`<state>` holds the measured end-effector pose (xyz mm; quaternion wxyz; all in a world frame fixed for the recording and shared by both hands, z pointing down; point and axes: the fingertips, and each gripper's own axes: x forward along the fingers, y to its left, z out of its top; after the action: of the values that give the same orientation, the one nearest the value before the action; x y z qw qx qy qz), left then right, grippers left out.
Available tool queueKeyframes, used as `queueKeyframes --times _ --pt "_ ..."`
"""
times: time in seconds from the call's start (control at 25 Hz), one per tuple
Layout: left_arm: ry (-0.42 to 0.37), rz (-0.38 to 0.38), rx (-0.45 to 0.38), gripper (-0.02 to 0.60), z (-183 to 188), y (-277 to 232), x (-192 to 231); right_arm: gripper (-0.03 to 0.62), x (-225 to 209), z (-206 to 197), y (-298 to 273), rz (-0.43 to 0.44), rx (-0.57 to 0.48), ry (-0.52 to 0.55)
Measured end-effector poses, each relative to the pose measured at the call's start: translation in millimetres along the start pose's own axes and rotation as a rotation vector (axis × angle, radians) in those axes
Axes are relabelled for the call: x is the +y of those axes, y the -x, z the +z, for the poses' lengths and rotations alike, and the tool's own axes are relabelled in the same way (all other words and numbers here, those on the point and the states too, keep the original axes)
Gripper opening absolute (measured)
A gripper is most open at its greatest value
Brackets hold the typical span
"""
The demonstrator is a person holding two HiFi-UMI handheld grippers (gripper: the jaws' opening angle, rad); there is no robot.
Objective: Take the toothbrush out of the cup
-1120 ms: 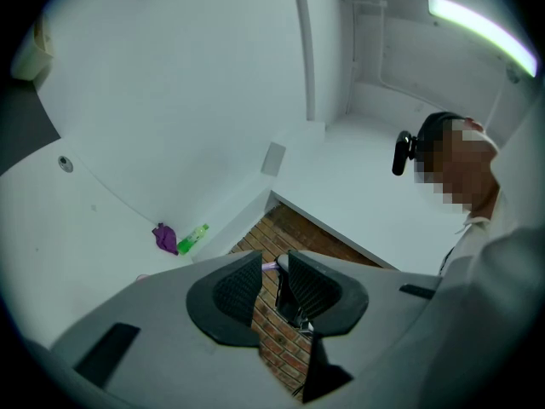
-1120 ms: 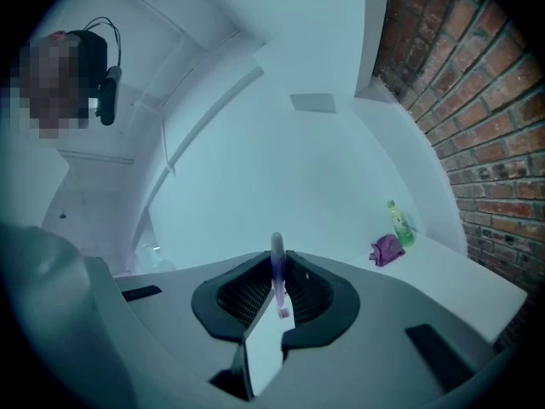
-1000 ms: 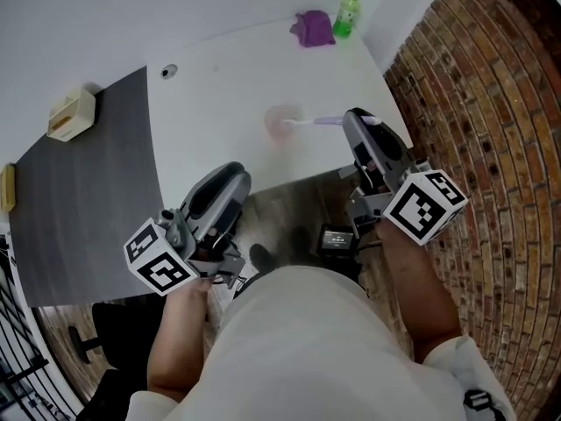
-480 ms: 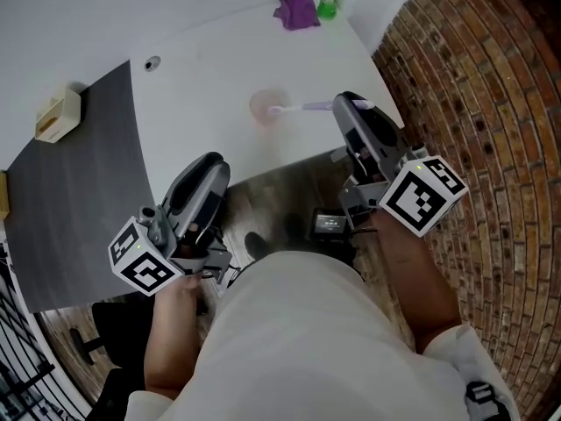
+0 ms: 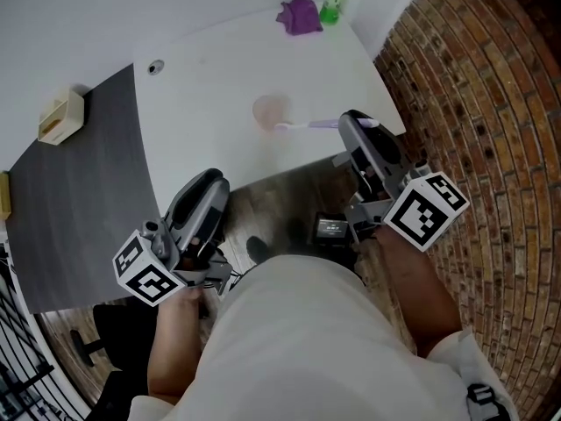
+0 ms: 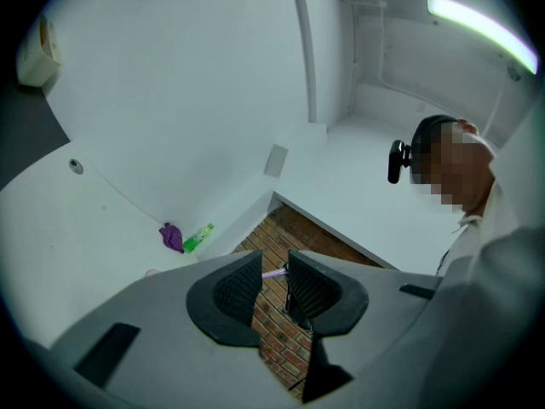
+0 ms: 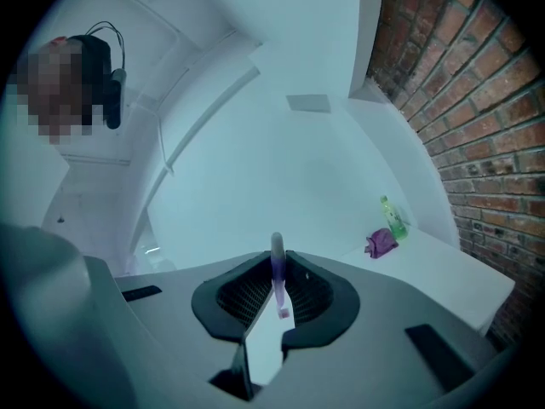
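A translucent pink cup point(image 5: 270, 110) stands on the white table point(image 5: 210, 86). My right gripper point(image 5: 352, 123) is at the table's near right edge, shut on the handle of a purple and white toothbrush point(image 5: 307, 125). The brush lies level, and its head is by the cup's near rim; I cannot tell whether they touch. In the right gripper view the toothbrush point(image 7: 278, 271) stands pinched between the jaws of the right gripper point(image 7: 278, 290). My left gripper point(image 5: 210, 184) hangs below the table's front edge, open and holding nothing. The left gripper point(image 6: 274, 273) shows a narrow gap between its jaws.
A purple cloth point(image 5: 301, 16) and a green bottle point(image 5: 331, 0) sit at the table's far right corner. A dark grey mat point(image 5: 79, 191) with a small wooden box point(image 5: 60, 117) lies to the left. A brick wall point(image 5: 473, 86) runs along the right.
The right gripper has drawn the toothbrush toward me; its head has moved from inside the cup to the cup's near rim. The left gripper has stayed low and open.
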<state>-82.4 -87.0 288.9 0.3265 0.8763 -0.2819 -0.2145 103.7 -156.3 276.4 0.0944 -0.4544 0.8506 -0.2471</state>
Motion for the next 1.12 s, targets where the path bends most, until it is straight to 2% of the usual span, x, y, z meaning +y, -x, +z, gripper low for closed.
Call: queueKeyframes --times 0.36,1.12 --pt "0.020 0.030 0.009 0.077 -6 15 5 0.055 -7 -8 7 -0.030 0.020 -0.014" --pt "0.030 0.029 0.008 0.077 -8 13 6 0.055 -10 -11 1 -0.037 0.028 -0.024"
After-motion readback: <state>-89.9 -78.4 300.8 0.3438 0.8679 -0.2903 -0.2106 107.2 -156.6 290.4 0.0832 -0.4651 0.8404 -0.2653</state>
